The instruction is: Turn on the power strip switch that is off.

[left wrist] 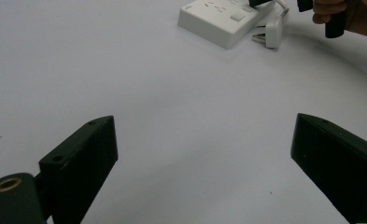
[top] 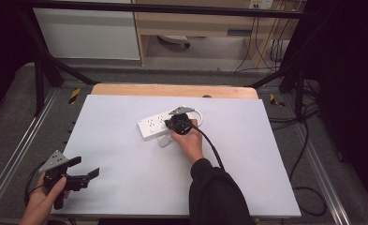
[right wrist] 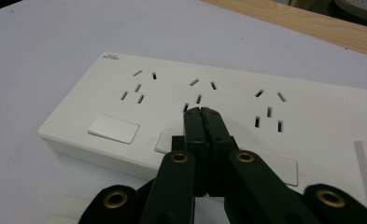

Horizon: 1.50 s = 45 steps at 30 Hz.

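A white power strip (top: 154, 125) with three socket groups lies at the middle of the white table. My right gripper (top: 173, 124) is over its near side, jaws shut with nothing between them. In the right gripper view the shut tips (right wrist: 203, 113) point at the strip (right wrist: 312, 116) just below the middle socket, by a switch button (right wrist: 113, 129); whether they touch it I cannot tell. My left gripper (top: 85, 167) rests at the table's front left, open and empty. Its jaws (left wrist: 204, 140) stand wide apart over bare table, with the strip (left wrist: 214, 18) far off.
A white plug (top: 164, 140) lies beside the strip's near edge, and its white cable (top: 196, 112) loops behind the strip. The plug (left wrist: 272, 33) is also in the left gripper view. A wooden board edge (top: 172, 90) runs along the table's far side.
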{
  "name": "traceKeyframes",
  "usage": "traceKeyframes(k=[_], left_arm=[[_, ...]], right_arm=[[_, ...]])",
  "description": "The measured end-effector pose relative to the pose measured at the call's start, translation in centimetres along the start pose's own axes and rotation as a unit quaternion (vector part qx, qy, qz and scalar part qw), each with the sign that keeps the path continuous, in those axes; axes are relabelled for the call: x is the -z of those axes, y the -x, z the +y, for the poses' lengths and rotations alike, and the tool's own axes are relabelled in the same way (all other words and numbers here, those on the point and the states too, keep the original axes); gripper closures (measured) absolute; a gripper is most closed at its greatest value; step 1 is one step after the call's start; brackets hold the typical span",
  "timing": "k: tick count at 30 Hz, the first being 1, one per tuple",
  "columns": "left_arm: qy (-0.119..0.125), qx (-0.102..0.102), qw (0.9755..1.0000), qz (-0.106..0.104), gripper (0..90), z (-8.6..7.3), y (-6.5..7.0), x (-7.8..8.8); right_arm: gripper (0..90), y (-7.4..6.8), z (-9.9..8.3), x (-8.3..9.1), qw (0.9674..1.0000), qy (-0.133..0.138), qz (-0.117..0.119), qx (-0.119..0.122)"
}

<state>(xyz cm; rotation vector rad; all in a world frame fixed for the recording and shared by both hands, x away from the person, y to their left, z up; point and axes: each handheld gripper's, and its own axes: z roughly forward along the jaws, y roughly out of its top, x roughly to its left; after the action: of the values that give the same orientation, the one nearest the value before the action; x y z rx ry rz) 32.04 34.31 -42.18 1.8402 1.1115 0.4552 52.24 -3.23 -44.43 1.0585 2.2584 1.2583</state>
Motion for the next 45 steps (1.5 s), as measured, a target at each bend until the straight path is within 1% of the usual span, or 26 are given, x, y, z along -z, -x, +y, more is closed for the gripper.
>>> traceKeyframes(k=[12, 16, 19, 24, 27, 31, 33, 36, 38, 42, 45], left_arm=[[-0.003, -0.002, 1.0, 0.001, 7.4, 0.0, 0.0, 0.0], [-0.004, -0.002, 1.0, 0.001, 7.4, 0.0, 0.1, -0.1], [-0.005, -0.002, 1.0, 0.001, 7.4, 0.0, 0.1, -0.1], [-0.005, -0.003, 1.0, 0.001, 7.4, 0.0, 0.1, -0.1], [-0.005, -0.003, 1.0, 0.001, 7.4, 0.0, 0.1, -0.1], [-0.005, -0.003, 1.0, 0.0, 7.4, -0.1, 0.1, -0.1], [-0.005, -0.004, 1.0, 0.0, 7.4, -0.1, 0.1, -0.1], [-0.006, -0.004, 1.0, 0.0, 7.4, -0.1, 0.1, -0.1], [-0.006, -0.004, 1.0, 0.001, 7.4, -0.1, 0.1, -0.1], [-0.007, -0.005, 1.0, 0.001, 7.4, -0.1, 0.1, -0.1], [-0.006, -0.005, 1.0, 0.0, 7.4, -0.1, 0.1, -0.1]], right_arm=[[90.0, 0.1, 0.6, 0.6, 0.9999, 0.012, 0.001, -0.006], [89.4, 0.1, 0.8, 1.0, 0.9997, 0.019, -0.001, -0.013], [87.5, 0.1, 1.0, 1.0, 0.9996, 0.023, 0.0, -0.013], [81.6, 0.1, 1.2, 1.2, 0.9994, 0.026, -0.001, -0.021], [74.8, 0.2, 1.2, 1.3, 0.9993, 0.027, -0.002, -0.027], [63.5, 0.3, 1.3, 1.5, 0.9991, 0.026, -0.002, -0.035], [55.0, 0.3, 1.4, 1.6, 0.9989, 0.027, -0.006, -0.039], [44.0, 0.5, 1.6, 1.9, 0.9982, 0.028, -0.008, -0.052], [39.5, 0.6, 1.7, 2.0, 0.9975, 0.031, -0.006, -0.063], [25.6, 0.4, 2.0, 2.3, 0.9975, 0.034, -0.015, -0.06], [16.5, 0.3, 2.2, 2.6, 0.9977, 0.03, -0.029, -0.053]])
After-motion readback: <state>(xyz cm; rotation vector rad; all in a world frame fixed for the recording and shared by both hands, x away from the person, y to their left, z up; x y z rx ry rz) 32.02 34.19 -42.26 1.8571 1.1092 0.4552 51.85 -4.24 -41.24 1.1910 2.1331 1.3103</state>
